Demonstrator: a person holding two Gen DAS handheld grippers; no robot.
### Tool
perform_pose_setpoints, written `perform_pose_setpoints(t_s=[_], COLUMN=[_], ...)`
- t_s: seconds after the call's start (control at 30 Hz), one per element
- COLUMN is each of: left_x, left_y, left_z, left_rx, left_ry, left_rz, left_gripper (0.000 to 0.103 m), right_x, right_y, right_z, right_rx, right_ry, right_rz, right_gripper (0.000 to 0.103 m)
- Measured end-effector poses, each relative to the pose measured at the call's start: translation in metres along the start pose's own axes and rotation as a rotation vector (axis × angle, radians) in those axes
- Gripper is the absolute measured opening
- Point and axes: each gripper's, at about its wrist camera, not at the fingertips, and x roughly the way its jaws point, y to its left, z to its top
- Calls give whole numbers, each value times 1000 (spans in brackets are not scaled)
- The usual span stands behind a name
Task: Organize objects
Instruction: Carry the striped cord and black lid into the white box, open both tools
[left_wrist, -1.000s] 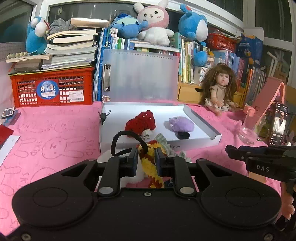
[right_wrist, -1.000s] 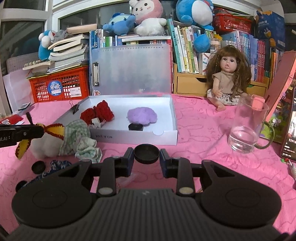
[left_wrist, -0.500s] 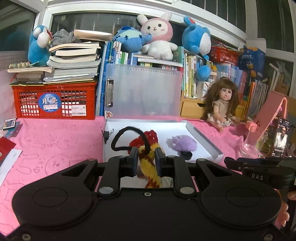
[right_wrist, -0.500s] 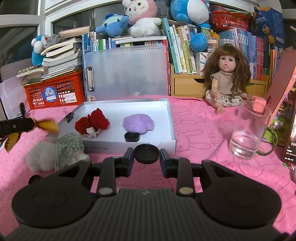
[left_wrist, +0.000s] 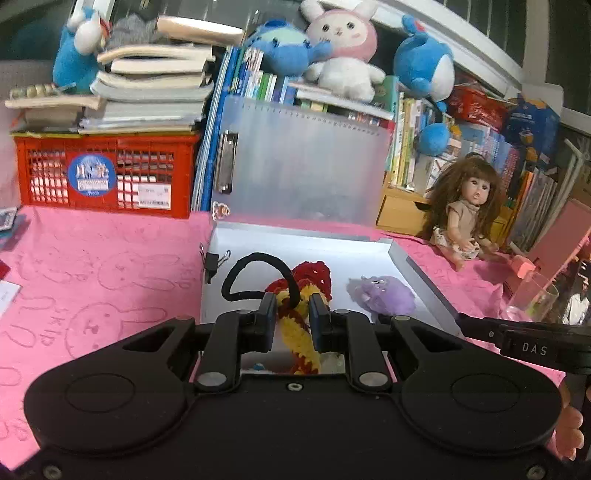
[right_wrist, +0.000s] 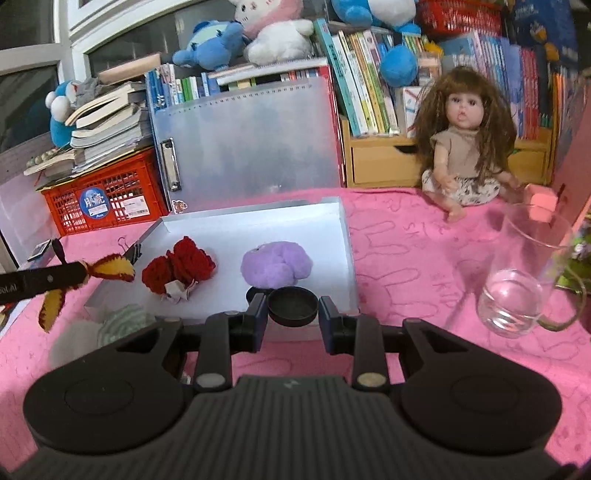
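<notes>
Left gripper (left_wrist: 292, 322) fingers pinch the yellow-red knitted toy (left_wrist: 297, 332), hanging long-axis down just above the white tray (right_wrist: 345, 258) near edge. Right gripper (right_wrist: 293, 320) fingers clamp a black round cap (right_wrist: 293, 305), tray directly ahead; purple plush (right_wrist: 277, 264) beyond.

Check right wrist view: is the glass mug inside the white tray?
No, the glass mug stands on the pink cloth, right of the white tray and apart from it.

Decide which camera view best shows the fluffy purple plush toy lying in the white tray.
The right wrist view: the fluffy purple plush toy lies in full sight in the white tray. In the left wrist view the toy looks smaller, its near edge cut off by the left gripper.
</notes>
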Motion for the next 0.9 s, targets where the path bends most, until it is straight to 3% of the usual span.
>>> perform_pose_setpoints(t_s=[0.33, 0.9], left_x=[55, 112], left_y=[5, 0], left_z=[1, 16], left_rx=[-44, -13], left_ry=[118, 165], left_rz=[-3, 44], left_gripper=[18, 17], right_x=[48, 95], right_y=[1, 5], right_z=[14, 36], right_rx=[-11, -18], right_ry=[111, 180], right_rz=[28, 25], right_gripper=[35, 35])
